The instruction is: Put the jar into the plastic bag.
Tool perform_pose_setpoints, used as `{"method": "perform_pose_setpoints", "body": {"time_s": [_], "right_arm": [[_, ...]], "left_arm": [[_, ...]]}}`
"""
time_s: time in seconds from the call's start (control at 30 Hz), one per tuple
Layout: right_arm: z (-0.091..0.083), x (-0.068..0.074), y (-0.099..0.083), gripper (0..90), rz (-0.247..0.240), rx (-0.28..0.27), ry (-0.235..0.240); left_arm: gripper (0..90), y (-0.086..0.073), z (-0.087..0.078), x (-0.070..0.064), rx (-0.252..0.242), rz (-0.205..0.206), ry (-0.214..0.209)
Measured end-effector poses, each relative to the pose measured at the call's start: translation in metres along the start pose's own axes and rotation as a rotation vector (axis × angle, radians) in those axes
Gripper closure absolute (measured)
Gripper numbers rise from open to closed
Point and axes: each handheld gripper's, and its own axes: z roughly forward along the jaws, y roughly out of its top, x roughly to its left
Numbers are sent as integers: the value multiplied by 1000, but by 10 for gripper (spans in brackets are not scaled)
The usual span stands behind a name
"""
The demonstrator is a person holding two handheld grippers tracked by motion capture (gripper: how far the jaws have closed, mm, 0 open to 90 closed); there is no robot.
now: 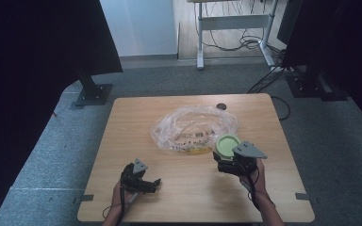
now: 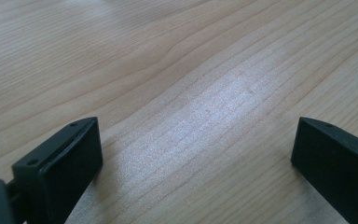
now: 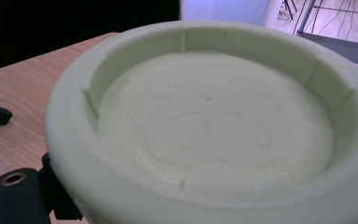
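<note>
Item 1: green lid (image 1: 227, 143). Pale green, round, shallow, with a raised rim and small ribs on its inner wall; a faint embossed figure marks the inner face. It sits at about 4 o'clock from the worktop (image 1: 122, 141) centre, against the near right edge of the bag. It is held in the right gripper (image 1: 233, 162), whose fingers are closed on its near rim. In the right gripper view the lid (image 3: 214, 135) lies hollow side up, probably so the grip falls on the rim and the inside can be seen. It holds nothing.

Item 2: clear plastic bag (image 1: 193, 128). Crumpled and loosely spread at the worktop centre, reaching toward 1 o'clock. Light packets or wrappers with print show through the film, with something yellow at its near edge; what they are cannot be told.

Item 3: left gripper (image 1: 143, 181). Low over the worktop at about 7 o'clock, well apart from the bag. Its fingers (image 2: 70, 158) stand wide apart with bare wood between them, seemingly parked while the right one works.

Item 4: small dark disc (image 1: 222, 106). On the worktop at 1 o'clock near the far edge, just beyond the bag.
</note>
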Motion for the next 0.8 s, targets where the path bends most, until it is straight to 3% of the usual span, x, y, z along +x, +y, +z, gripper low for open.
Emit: {"method": "perform_pose_setpoints", "body": {"time_s": [0.8], "right_arm": [[17, 4, 25, 112, -22, -9, -2]], "left_arm": [[15, 0, 0, 0, -1, 0, 1]]}}
